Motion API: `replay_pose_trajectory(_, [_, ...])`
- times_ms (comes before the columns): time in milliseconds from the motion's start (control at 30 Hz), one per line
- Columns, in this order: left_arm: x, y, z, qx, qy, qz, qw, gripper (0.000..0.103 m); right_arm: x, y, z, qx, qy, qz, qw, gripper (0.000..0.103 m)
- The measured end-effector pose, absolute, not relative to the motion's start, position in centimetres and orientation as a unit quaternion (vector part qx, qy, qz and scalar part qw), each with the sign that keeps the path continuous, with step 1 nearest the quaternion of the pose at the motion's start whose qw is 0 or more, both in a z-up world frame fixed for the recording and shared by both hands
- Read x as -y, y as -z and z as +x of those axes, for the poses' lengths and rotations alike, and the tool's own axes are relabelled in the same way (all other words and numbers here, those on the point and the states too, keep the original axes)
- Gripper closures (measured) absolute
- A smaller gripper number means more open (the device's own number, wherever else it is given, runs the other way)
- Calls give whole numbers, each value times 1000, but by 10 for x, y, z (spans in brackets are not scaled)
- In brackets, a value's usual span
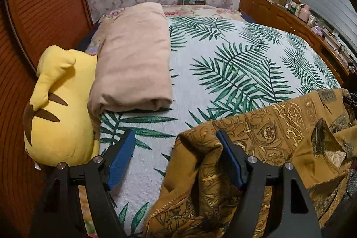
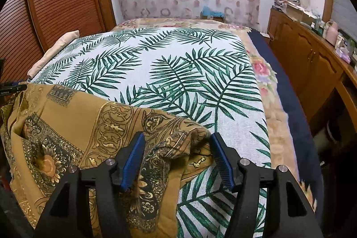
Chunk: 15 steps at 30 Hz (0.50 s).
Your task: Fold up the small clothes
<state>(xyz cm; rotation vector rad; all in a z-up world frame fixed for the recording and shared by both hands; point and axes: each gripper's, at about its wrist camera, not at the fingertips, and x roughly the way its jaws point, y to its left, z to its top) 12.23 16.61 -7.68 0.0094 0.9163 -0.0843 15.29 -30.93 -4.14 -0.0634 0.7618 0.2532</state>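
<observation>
Two grippers, one garment, several bystanders on the bed, listed left to right.

- Yellow plush toy (image 1: 60,104): lies at the bed's left edge, touching a folded beige blanket (image 1: 133,59); both sit clear of the work, probably pushed aside to leave folding room.
- Leaf-print cover (image 1: 223,64): flat and broad, serving as the folding surface.
- Left gripper (image 1: 176,157): jaws stand apart, gripping nothing; tilted down toward the bed. Its right finger touches or sits just under the garment's bunched left end, the left finger over bare cover.
- Mustard patterned garment (image 1: 279,126): the task's thing; lies crumpled along the near edge of the bed, between the two grippers, not yet spread.
- Right gripper (image 2: 176,160): jaws apart, angled downward; a fold of the garment's right end lies between the fingers, unpinched.
- Wooden cabinet (image 2: 312,55): beside the bed at far right, cluttered on top.
</observation>
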Motion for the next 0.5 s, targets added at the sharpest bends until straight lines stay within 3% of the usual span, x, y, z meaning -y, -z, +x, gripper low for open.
replay_pose_trajectory(400, [-166, 78, 121, -434, 39, 5, 900, 26, 309, 46, 153, -373, -138, -31, 917, 32])
replay_pose_trajectory(433, [-165, 77, 121, -434, 41, 6, 900, 29, 307, 46, 152, -374, -145, -34, 916, 38])
replay_pose_trajectory(467, [-163, 76, 120, -433, 55, 9, 900, 42, 306, 45, 151, -373, -154, -36, 914, 48])
replay_pose_trajectory(500, [-161, 75, 119, -434, 65, 12, 898, 48, 304, 44, 150, -373, -165, -37, 912, 54])
